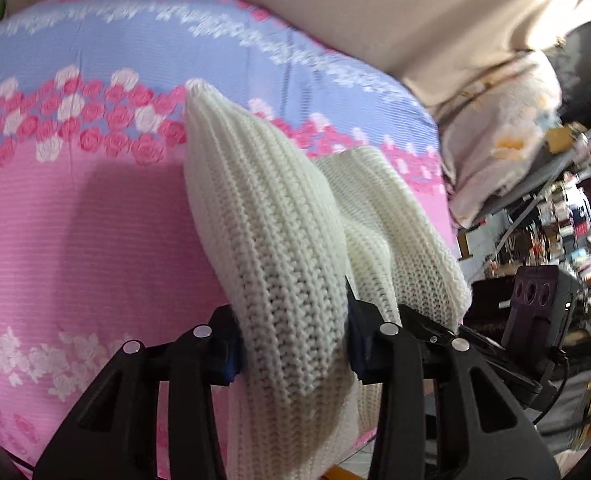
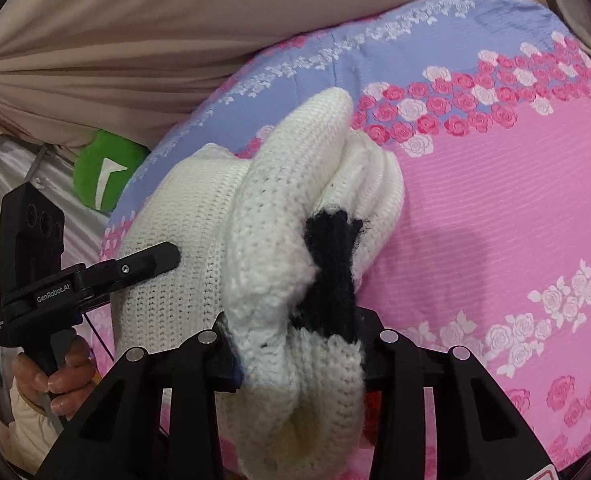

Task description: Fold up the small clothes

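A small white knitted garment [image 1: 271,220] hangs bunched over a pink and lilac rose-patterned bedsheet [image 1: 75,216]. My left gripper [image 1: 295,344] is shut on a thick fold of it. In the right wrist view the same garment [image 2: 295,208] shows a black yarn patch [image 2: 331,264], and my right gripper [image 2: 295,356] is shut on another bunched fold. The left gripper also shows in the right wrist view [image 2: 163,258], its finger against the knit. The right gripper's body shows at the right of the left wrist view [image 1: 535,304].
Beige cloth [image 2: 175,20] lies behind the bed [image 2: 515,208]. A green cushion [image 2: 103,172] sits at the bed's far corner. A floral pillow [image 1: 503,132] and cluttered shelves [image 1: 555,232] stand off the bed's right edge.
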`<state>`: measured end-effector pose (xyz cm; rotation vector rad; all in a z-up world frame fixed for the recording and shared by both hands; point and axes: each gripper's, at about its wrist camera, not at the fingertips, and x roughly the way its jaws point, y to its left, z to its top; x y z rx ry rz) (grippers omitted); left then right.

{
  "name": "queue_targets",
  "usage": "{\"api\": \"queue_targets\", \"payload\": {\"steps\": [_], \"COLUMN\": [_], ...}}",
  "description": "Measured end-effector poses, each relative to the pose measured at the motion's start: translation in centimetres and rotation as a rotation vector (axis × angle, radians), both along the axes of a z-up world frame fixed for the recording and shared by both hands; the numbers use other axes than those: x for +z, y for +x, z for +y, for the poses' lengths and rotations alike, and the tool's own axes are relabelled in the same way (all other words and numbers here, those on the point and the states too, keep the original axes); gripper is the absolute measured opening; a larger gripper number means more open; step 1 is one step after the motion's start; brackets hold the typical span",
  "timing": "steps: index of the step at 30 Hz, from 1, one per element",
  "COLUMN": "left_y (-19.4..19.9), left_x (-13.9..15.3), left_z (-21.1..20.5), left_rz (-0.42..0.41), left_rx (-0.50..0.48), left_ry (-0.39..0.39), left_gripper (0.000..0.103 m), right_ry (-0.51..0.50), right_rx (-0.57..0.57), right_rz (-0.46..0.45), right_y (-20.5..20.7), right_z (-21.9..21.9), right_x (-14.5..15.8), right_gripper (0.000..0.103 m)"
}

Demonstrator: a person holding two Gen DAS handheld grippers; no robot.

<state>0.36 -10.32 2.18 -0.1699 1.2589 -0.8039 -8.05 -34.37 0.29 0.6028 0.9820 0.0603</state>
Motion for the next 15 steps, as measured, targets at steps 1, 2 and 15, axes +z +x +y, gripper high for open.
{"api": "queue_targets", "payload": {"steps": [1, 2, 15], "left_y": [-1.0, -1.6, 3.4], "left_x": [1.6, 2.9, 12.5], "left_z": [0.3, 0.6, 10.3], "left_rz": [-0.029, -0.053, -0.353], "left_rx": [-0.022, -0.037, 0.068], "left_ry": [-0.01, -0.019, -0.067], "left_gripper": [0.039, 0.039, 0.052], "right_ry": [-0.008, -0.02, -0.099], "right_rx": [0.001, 0.001, 0.017], "right_rz": [-0.028, -0.056, -0.399], "right_y": [-1.0, -1.7, 3.8], "right_z": [0.5, 1.2, 9.7], "right_x": [1.3, 2.6, 10.6], "right_gripper": [0.037, 0.037, 0.049]}}
